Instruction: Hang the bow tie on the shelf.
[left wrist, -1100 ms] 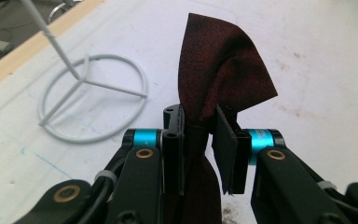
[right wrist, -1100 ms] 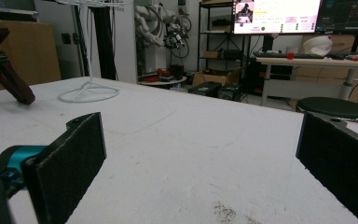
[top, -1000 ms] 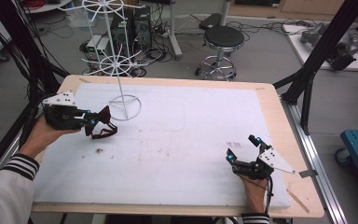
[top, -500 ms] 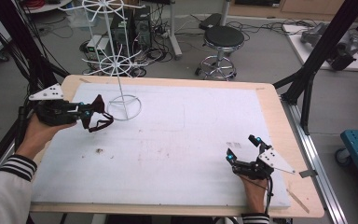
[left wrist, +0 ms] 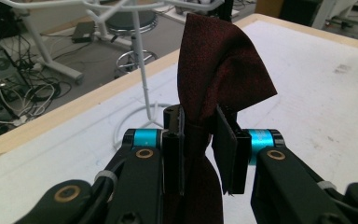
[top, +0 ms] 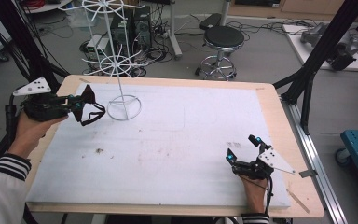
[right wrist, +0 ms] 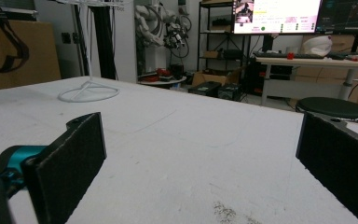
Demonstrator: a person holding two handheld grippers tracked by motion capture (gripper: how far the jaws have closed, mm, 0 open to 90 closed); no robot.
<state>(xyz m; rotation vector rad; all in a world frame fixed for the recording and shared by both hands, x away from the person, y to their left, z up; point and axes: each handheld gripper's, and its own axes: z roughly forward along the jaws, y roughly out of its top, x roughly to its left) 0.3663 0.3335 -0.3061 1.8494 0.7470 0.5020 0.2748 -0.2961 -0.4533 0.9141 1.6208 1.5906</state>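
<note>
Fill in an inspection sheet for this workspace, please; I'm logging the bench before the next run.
Surface: white table top on a wooden board, with a few dark smudges.
Job's things: dark red bow tie with its black strap loop hanging free, clamped at the knot; white wire display stand standing at the far left of the table.
Clutter: nothing seen on the table.
Grippers: left gripper shut on the bow tie, held above the table's left edge; right gripper open, low at the near right.
Cables: a black cable trails from each gripper; tangled leads on the floor behind.
Surroundings: black round stool, black frame posts, monitors on a desk.
</note>
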